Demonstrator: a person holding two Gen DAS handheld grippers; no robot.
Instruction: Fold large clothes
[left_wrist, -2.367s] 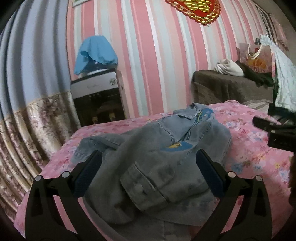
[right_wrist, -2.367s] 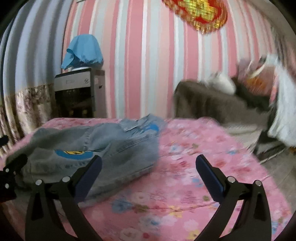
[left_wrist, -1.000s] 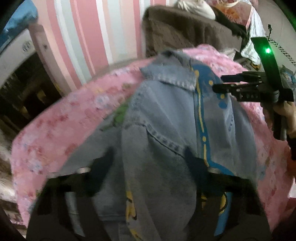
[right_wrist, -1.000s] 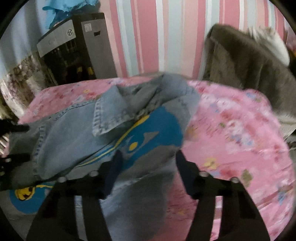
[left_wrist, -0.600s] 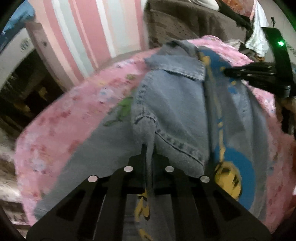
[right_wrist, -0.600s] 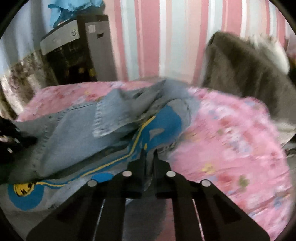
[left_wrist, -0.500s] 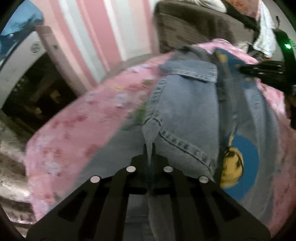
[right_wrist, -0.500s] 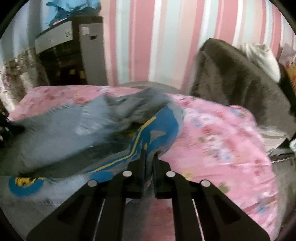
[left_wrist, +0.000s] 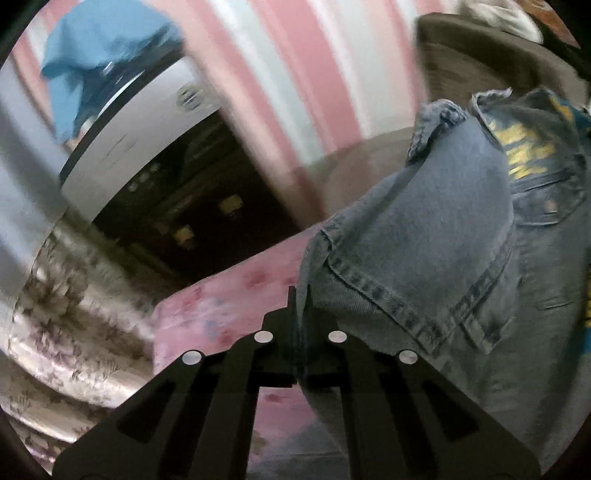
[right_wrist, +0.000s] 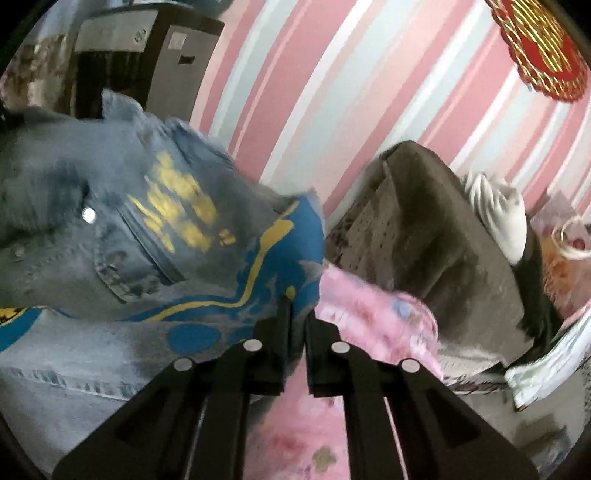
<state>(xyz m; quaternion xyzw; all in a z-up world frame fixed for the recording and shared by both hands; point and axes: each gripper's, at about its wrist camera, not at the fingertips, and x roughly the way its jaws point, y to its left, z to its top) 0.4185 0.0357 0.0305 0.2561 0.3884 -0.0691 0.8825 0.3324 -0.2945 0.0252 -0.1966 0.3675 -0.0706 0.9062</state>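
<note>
Left wrist view: the left claw is pinched tight, its 2 fingers meeting on a seamed edge of the jacket. From that pinch the denim rises up and to the right, bulging over the claw, with a pocket flap and blurred yellow print near the right rim, where the cloth is cut off. Below and left of the fingers lies the pink sheet; how much of the jacket rests on it cannot be made out. Farther left stand a dark cabinet under a blue cloth, both smeared by motion.

Right wrist view: the right claw is likewise closed down to a thin slit, gripping the jacket's blue-and-yellow printed edge. The denim spreads left and up from the fingers, a snap and pocket showing, its left part cut off by the rim. Right of the claw the pink sheet shows, then a brown sofa with a white bundle against the striped wall.
</note>
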